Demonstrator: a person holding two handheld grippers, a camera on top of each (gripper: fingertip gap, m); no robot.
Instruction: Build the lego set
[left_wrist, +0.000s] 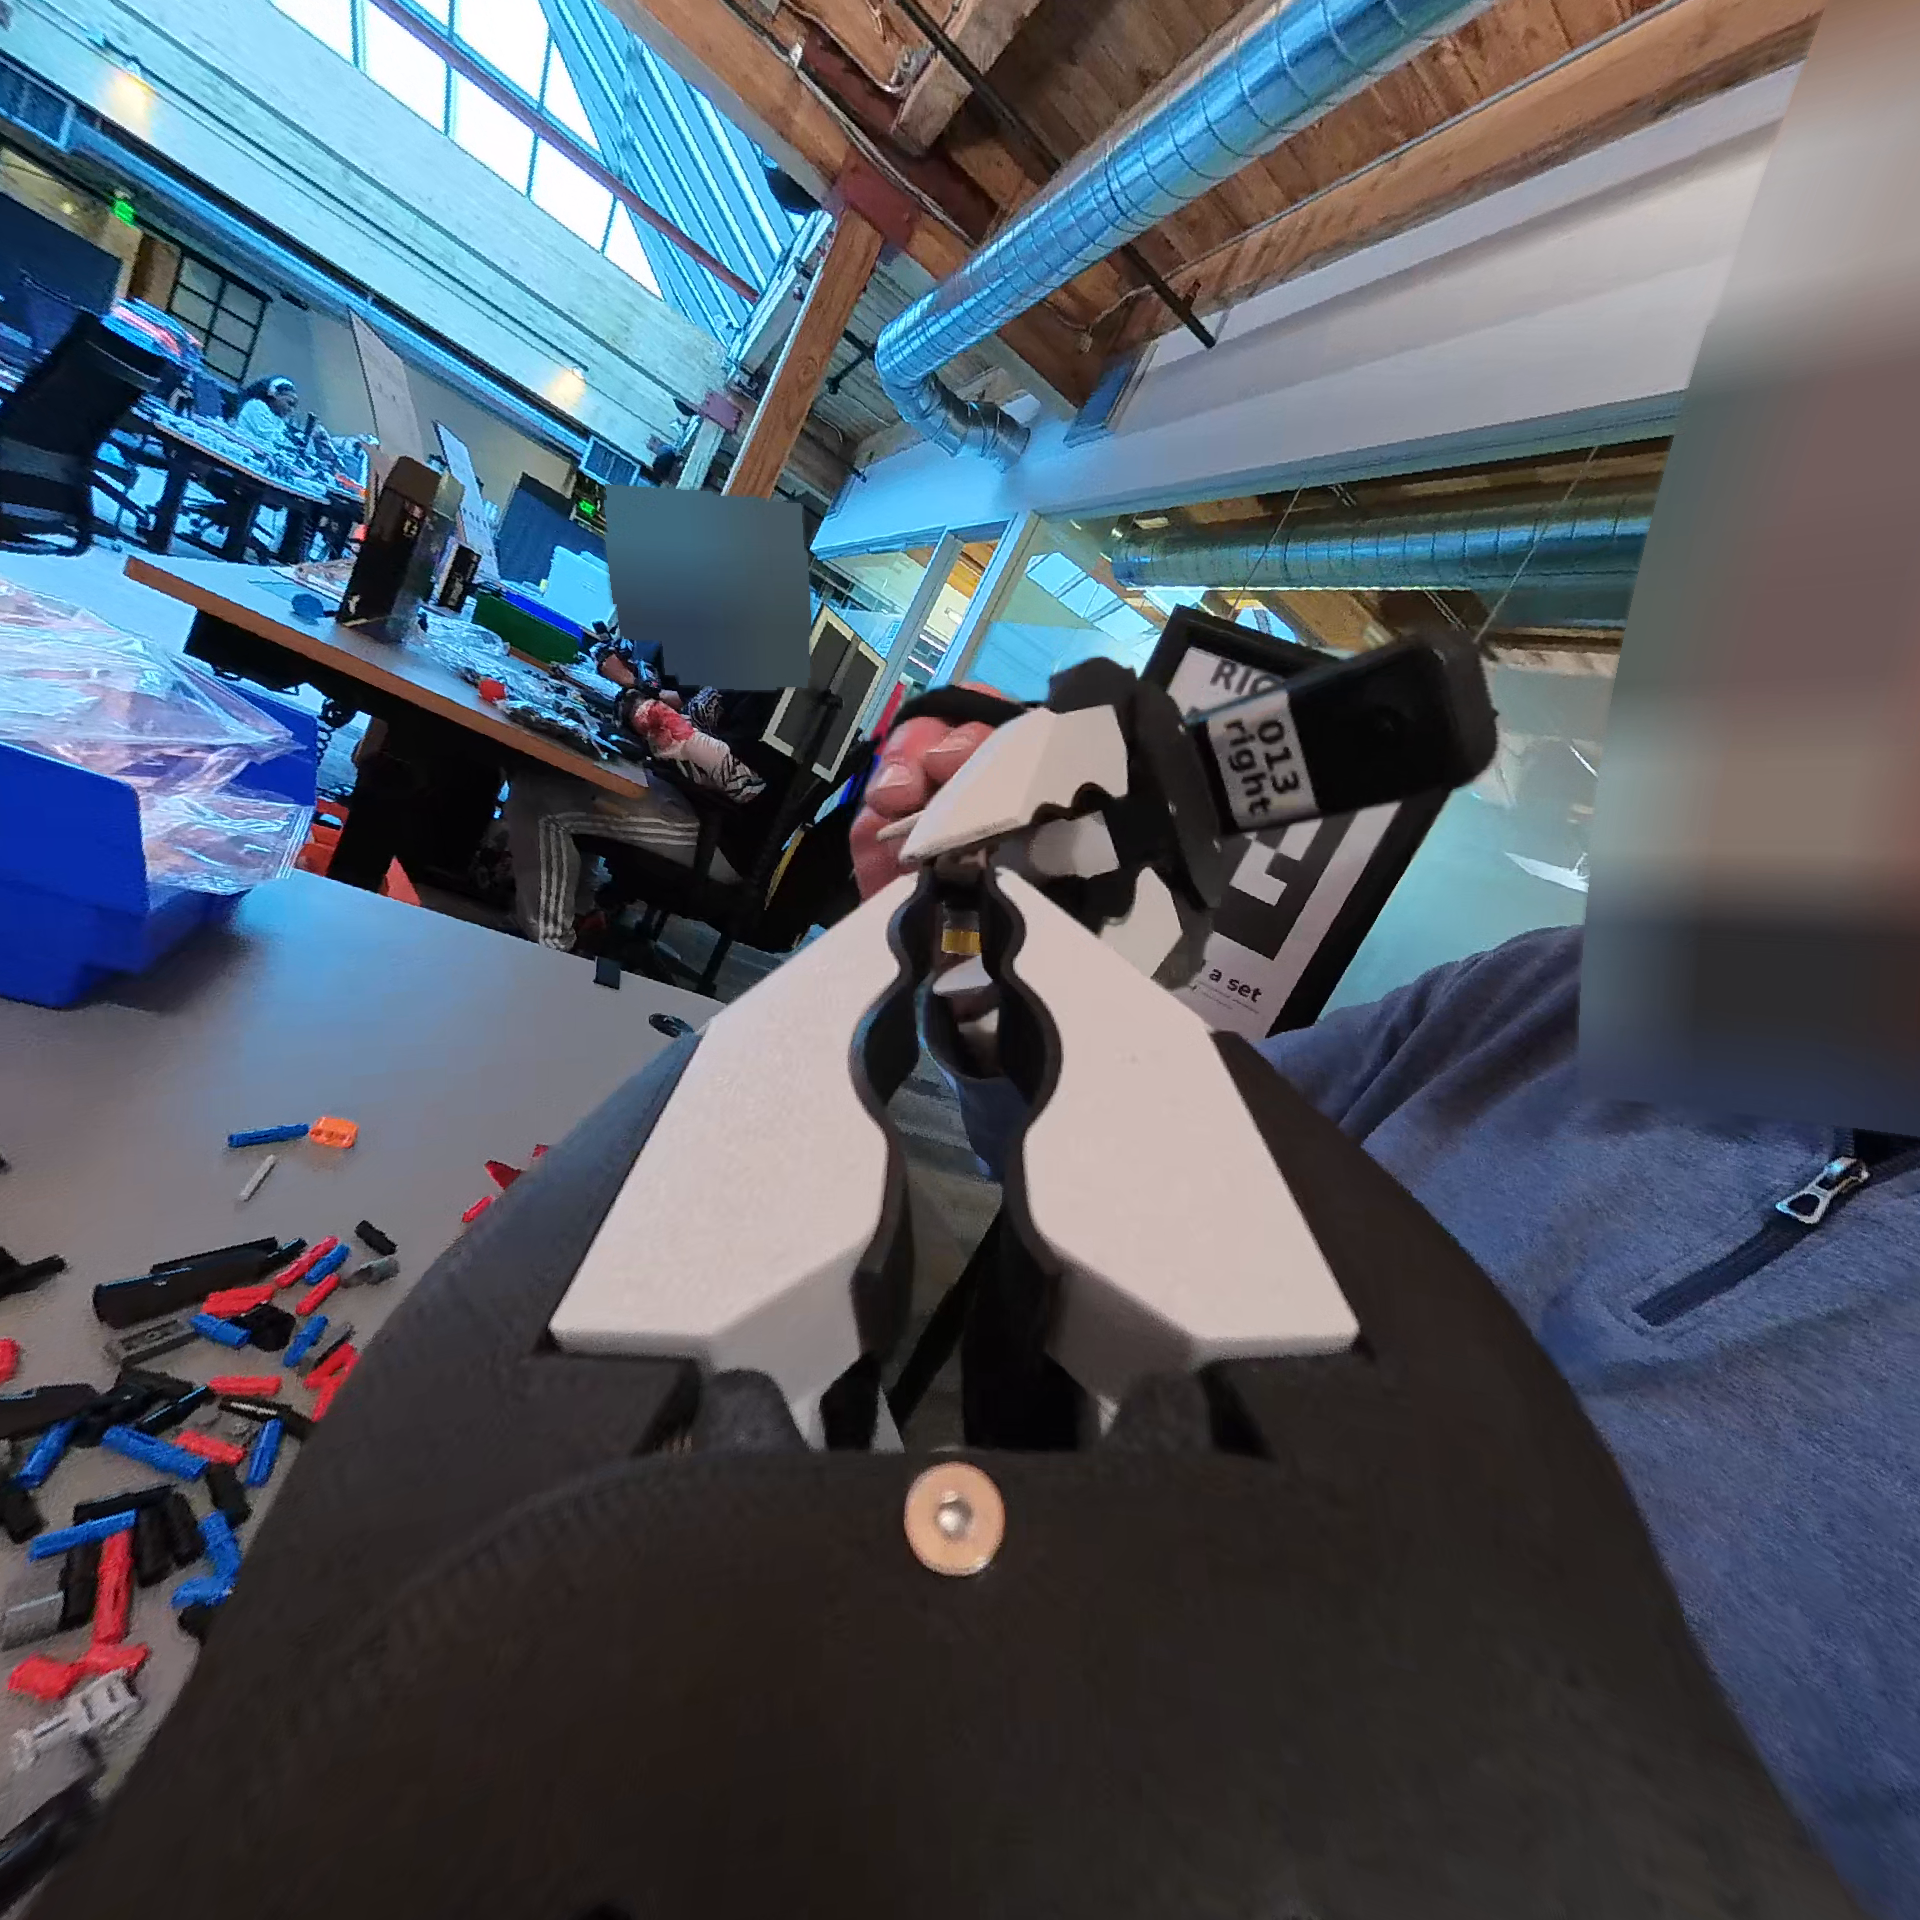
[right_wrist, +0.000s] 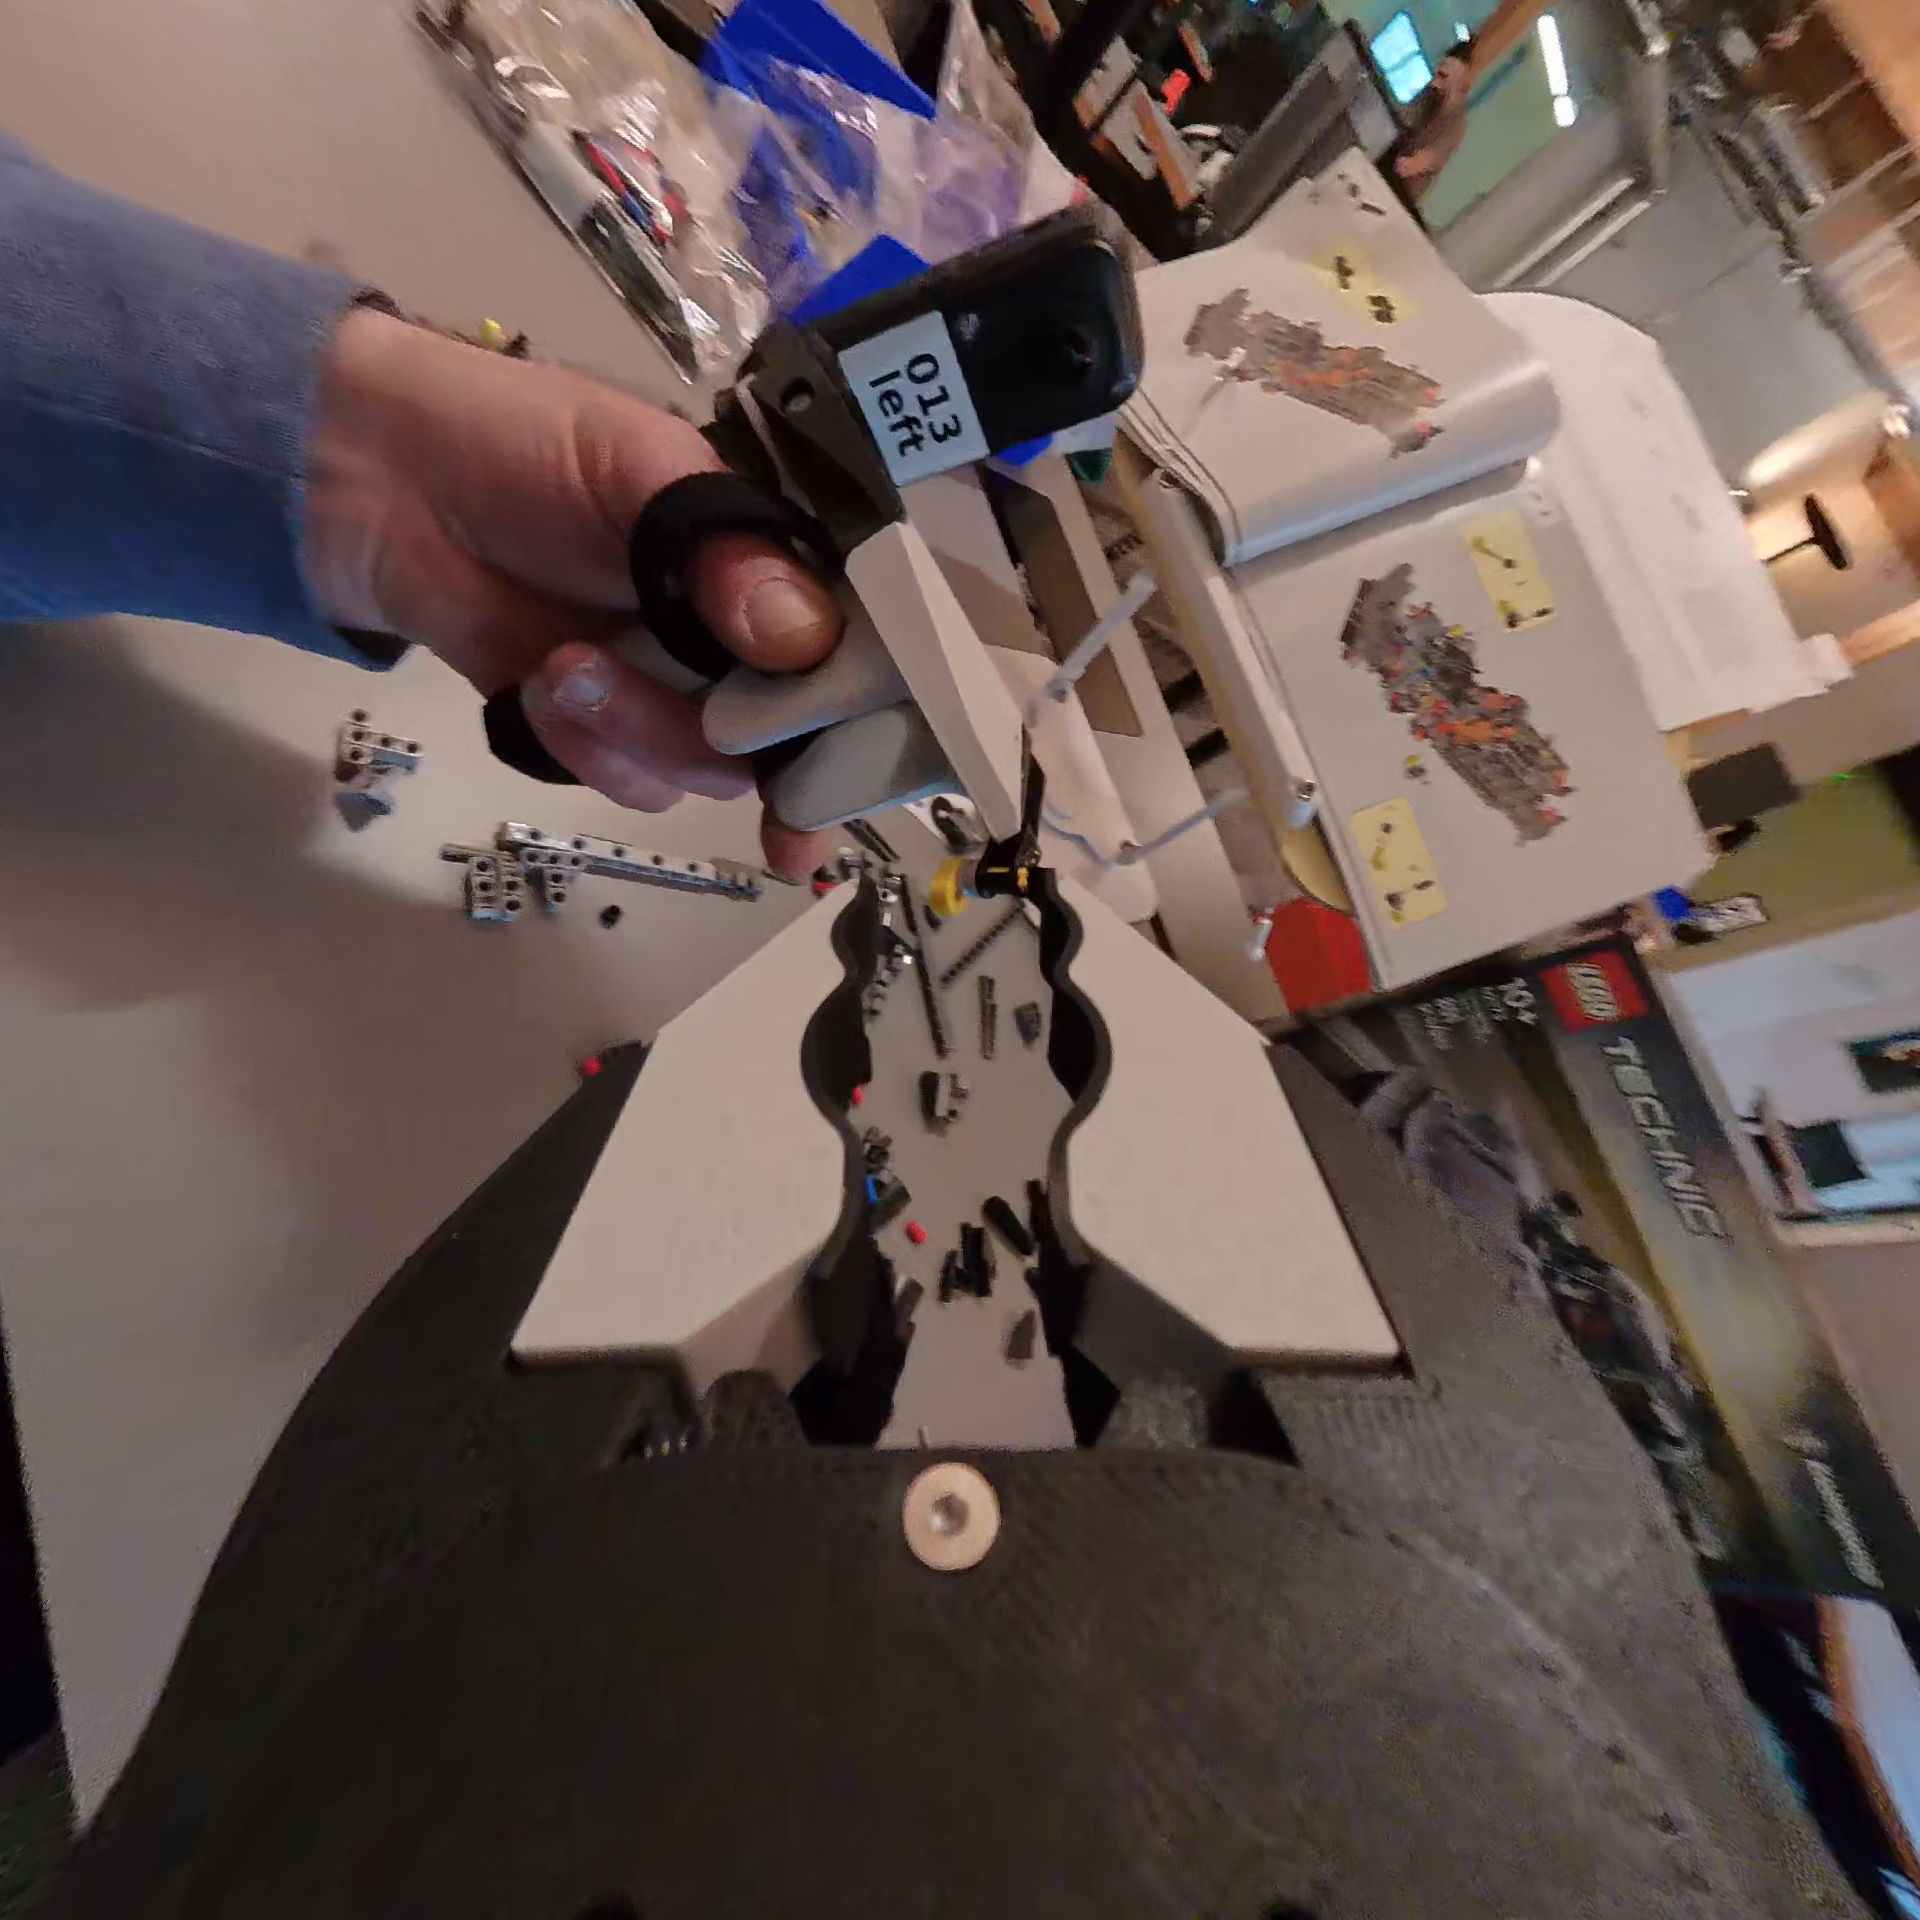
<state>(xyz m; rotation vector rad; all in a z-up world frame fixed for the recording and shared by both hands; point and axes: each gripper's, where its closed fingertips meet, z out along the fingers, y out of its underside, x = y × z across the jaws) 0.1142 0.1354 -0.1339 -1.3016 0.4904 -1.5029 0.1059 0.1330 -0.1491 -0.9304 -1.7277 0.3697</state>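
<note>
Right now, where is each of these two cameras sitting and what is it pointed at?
Left wrist view: on the left gripper, tilted up toward ceiling; shows right gripper, blue sleeve.
Right wrist view: on the right gripper, looking down at the table; shows the left hand.
Shared: small yellow-and-black piece where both tips meet.

Open-plan workshop loft: exposed timber beams (left_wrist: 1060, 135) and silver ductwork (left_wrist: 1174, 177) across the top, skylights (left_wrist: 488, 94) upper left, long worktables (left_wrist: 416, 665) with seated people mid-left.
</note>
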